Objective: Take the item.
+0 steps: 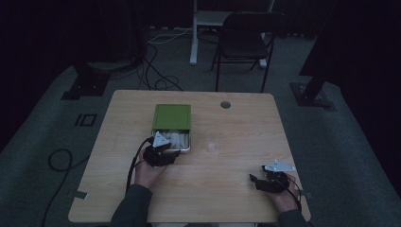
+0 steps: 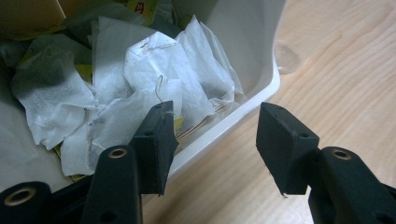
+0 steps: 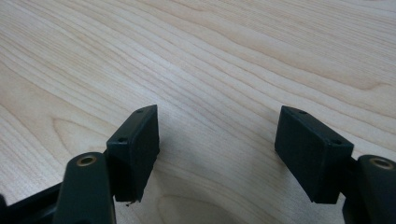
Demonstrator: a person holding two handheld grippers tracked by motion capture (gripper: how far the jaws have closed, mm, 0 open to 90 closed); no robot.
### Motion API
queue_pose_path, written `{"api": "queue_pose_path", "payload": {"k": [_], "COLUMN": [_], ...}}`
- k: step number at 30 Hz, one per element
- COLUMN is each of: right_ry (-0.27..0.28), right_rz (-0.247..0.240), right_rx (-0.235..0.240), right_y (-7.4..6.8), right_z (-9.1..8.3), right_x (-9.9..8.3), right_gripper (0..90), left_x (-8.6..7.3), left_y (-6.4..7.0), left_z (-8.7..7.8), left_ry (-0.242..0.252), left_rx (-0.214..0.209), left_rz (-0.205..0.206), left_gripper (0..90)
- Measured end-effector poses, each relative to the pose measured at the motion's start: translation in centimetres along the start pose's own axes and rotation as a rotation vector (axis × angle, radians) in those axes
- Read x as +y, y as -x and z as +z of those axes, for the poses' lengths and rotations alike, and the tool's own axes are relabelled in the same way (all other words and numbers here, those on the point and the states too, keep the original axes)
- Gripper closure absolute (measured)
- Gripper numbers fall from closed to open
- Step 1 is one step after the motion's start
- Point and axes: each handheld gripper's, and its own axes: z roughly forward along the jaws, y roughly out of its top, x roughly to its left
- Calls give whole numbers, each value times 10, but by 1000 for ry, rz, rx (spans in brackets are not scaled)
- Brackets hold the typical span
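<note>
Pale wood with a fine wavy grain makes up the worktop [image 1: 222,142], and on it we see a rectangular box [image 1: 171,126] lying left of centre, its long axis running from the near edge toward the far edge. A flat green lid [image 1: 171,116] covers the box's far part, so the opening faces the near edge. In the left gripper view the box's white wall [image 2: 243,100] looks smooth and glossy with a rounded corner, and inside we see crumpled white paper tea bags [image 2: 154,70], thin and slightly translucent, some with thin threads. We find the left gripper [image 2: 212,135] at the box's near end, its matte black block-shaped jaws spread wide and straddling the rim: one jaw over the tea bags, the other over bare wood, nothing gripped. Near the near right corner, well apart from the box, the right gripper [image 3: 217,149] rests low over the worktop, its jaws likewise wide apart and empty.
</note>
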Motion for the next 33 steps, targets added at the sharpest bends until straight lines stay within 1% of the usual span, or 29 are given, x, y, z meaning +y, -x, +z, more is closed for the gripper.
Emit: {"api": "queue_pose_path", "payload": {"k": [2, 4, 7, 11, 15, 18, 19, 20, 23, 29, 32, 33], "right_ry": [0, 0, 0, 1, 1, 1, 2, 2, 1, 1, 0, 0], "right_rz": [0, 0, 0, 1, 1, 1, 1, 1, 2, 1, 1, 1], "right_rx": [0, 0, 0, -2, -1, -1, -1, -1, -1, -1, -2, -2], "right_y": [0, 0, 0, 0, 0, 0, 0, 0, 0, 0, 0, 0], "right_z": [0, 0, 0, 0, 0, 0, 0, 0, 0, 0, 0, 0], "right_x": [0, 0, 0, 0, 0, 0, 0, 0, 0, 0, 0, 0], "right_gripper": [304, 304, 304, 304, 304, 304, 304, 304, 304, 304, 304, 303], "left_x": [-2, -7, -13, -21, -24, -22, -19, -19, -8, 2, 5, 7], "left_y": [1, 5, 10, 17, 25, 28, 30, 30, 31, 28, 26, 23], "left_z": [-2, -7, -12, -16, -21, -25, -27, -27, -31, -32, -32, -32], "left_ry": [-2, 2, 4, -13, -22, -12, 0, 0, 19, 37, 43, 42], "left_rx": [-2, -8, -25, -36, -44, -39, -36, -36, -29, -17, -21, -15], "left_rz": [3, 2, -2, 7, 20, 40, 42, 42, 58, 55, 50, 48], "left_gripper": [488, 490, 500, 506, 513, 514, 514, 514, 515, 530, 572, 572]}}
